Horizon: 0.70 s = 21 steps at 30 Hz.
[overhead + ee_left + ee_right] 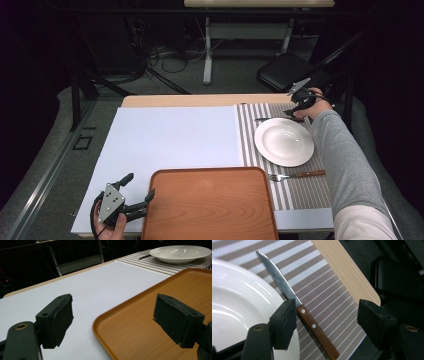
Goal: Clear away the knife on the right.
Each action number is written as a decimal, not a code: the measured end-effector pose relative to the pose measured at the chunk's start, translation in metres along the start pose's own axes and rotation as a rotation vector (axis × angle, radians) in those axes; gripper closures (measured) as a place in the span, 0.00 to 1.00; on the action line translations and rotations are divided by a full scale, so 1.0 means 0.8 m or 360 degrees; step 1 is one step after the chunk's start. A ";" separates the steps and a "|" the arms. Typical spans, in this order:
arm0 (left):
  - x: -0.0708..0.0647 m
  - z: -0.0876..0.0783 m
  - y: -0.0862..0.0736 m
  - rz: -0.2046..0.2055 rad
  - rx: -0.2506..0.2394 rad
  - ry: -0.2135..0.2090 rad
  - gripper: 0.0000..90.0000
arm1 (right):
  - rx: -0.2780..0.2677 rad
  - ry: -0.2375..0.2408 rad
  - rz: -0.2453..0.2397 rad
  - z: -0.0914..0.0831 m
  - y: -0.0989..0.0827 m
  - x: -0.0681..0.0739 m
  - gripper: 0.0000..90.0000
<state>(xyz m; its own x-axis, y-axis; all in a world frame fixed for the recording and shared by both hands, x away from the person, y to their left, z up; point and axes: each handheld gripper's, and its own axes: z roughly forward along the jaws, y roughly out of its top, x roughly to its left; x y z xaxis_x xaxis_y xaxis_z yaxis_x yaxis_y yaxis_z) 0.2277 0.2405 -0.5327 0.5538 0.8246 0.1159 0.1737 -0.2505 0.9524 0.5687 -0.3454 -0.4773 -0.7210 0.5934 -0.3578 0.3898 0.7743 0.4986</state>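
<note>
open claw [325,322] over knife [298,306]

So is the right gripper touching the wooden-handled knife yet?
Apart. In the right gripper view the right gripper straddles the wooden-handled knife, with striped mat visible between the handle and each pad.

table [175,100]: light wood | white board [165,145]: covers its left and middle | striped placemat [300,187]: touching the board's right side | wooden tray [210,205]: on the board's near edge

Lab or studio setup – dark drapes, floor cables [165,55], spare table's legs [207,50], mock place setting on table [170,137].
</note>
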 end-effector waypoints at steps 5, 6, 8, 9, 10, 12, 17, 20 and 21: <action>-0.001 0.000 0.000 -0.0004 -0.0001 0.0002 0.17 | 0.0081 -0.0013 -0.0227 -0.002 0.001 0.003 0.34; -0.001 0.000 0.000 -0.0004 0.0000 -0.0001 0.17 | 0.0081 -0.0013 -0.0227 -0.002 0.001 0.003 0.34; 0.000 0.000 0.000 -0.0004 0.0003 -0.0001 0.17 | 0.0109 -0.0023 -0.0375 -0.004 0.001 0.004 0.33; 0.000 0.000 0.000 -0.0006 0.0001 0.0000 0.17 | 0.0109 -0.0023 -0.0375 -0.004 0.001 0.004 0.33; 0.000 0.000 0.000 -0.0006 0.0002 0.0000 0.17 | 0.0130 -0.0030 -0.0405 -0.004 0.000 0.005 0.33; -0.001 0.001 0.000 -0.0003 0.0004 -0.0002 0.17 | 0.0223 -0.0055 -0.0578 -0.003 -0.002 0.008 0.32; -0.001 0.001 0.000 -0.0003 0.0003 -0.0001 0.17 | 0.0262 -0.0050 -0.0635 -0.003 -0.004 0.008 0.34; -0.001 0.001 0.000 -0.0002 0.0002 -0.0001 0.17 | 0.0270 -0.0042 -0.0651 -0.002 -0.005 0.008 0.36; -0.001 0.001 0.000 -0.0003 0.0003 -0.0002 0.17 | 0.0268 -0.0037 -0.0663 -0.002 -0.006 0.009 0.37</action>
<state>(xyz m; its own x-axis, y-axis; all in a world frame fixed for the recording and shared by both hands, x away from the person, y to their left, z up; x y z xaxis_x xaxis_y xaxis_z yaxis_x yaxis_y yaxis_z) 0.2276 0.2395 -0.5331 0.5546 0.8243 0.1137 0.1763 -0.2500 0.9521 0.5607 -0.3452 -0.4811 -0.8240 0.2265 -0.5194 0.1580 0.9721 0.1734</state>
